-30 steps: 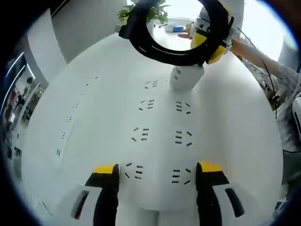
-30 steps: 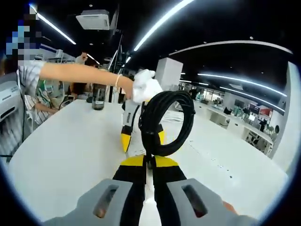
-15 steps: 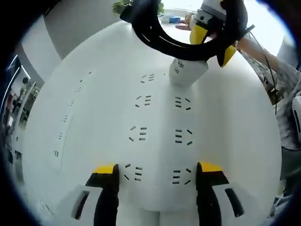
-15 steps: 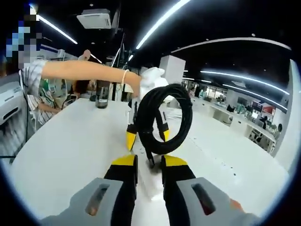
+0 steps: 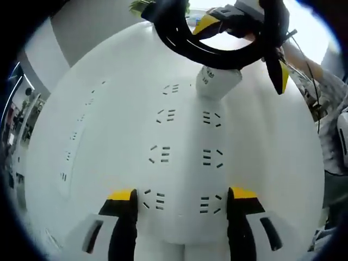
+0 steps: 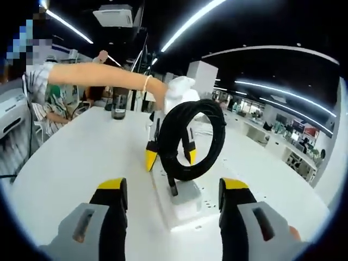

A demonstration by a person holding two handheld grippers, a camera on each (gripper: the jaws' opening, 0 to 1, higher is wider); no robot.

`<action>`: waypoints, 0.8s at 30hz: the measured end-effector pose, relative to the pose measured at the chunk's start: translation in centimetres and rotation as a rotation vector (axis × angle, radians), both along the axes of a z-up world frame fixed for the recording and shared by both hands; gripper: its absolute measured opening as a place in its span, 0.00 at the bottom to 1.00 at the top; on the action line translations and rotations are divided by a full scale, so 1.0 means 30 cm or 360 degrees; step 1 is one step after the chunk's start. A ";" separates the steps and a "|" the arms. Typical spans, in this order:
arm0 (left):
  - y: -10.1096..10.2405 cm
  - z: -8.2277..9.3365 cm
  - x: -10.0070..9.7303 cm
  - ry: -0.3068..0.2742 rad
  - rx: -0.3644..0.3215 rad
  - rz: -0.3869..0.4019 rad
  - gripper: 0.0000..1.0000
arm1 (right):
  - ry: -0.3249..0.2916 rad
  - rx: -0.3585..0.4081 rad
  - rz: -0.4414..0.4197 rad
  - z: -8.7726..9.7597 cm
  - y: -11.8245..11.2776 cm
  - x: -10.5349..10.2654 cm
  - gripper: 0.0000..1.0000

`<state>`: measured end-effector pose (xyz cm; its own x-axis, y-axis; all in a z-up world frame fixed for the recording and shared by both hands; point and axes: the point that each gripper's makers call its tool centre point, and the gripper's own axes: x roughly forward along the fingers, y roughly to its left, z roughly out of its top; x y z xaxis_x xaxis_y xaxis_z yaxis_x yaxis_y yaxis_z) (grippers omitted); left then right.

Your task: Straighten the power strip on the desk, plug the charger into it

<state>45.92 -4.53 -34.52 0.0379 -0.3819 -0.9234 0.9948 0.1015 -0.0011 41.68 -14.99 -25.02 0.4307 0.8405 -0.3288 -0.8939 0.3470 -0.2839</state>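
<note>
Table (image 6: 70,163): broad, white, smooth, matte, with rounded edge.

Power strip (image 5: 185,163): long white moulded-plastic block, two rows of dark socket slots, lying flat on the table. It sits squarely between the left gripper's (image 5: 182,202) jaws, which stand apart on either side of its near end (whether they touch its sides I cannot tell). By the look of it, the straightening is done or nearly so.

Cable coil (image 6: 190,141): black, rubbery, looped into a ring, standing up over the charger.

Charger (image 6: 185,197): small white rounded block, seated upright on the strip's far end in the left gripper view; judged plugged in, or all but.

Right gripper (image 6: 173,191): black jaws with yellow tips, spread wide and empty, one either side of the charger. Little appears left beyond drawing clear.
</note>
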 end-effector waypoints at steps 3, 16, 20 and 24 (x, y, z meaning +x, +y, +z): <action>0.001 0.000 0.001 0.0006 0.0009 -0.0002 0.67 | 0.0011 -0.0074 0.0019 -0.013 0.014 -0.003 0.73; 0.009 -0.005 0.007 0.0040 0.0157 -0.0037 0.66 | 0.0071 -0.0298 0.0003 -0.047 0.014 0.014 0.41; 0.016 -0.004 0.009 0.0042 0.0182 -0.0045 0.66 | 0.0030 -0.0369 -0.0007 -0.047 0.005 0.025 0.32; 0.016 -0.004 0.014 0.0041 0.0181 -0.0045 0.66 | -0.0006 -0.0404 -0.0021 -0.036 -0.002 0.045 0.25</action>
<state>46.33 -4.04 -34.62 0.0041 -0.2750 -0.9614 0.9971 0.0745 -0.0170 43.03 -15.07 -26.09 0.4426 0.7254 -0.5271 -0.8886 0.2756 -0.3667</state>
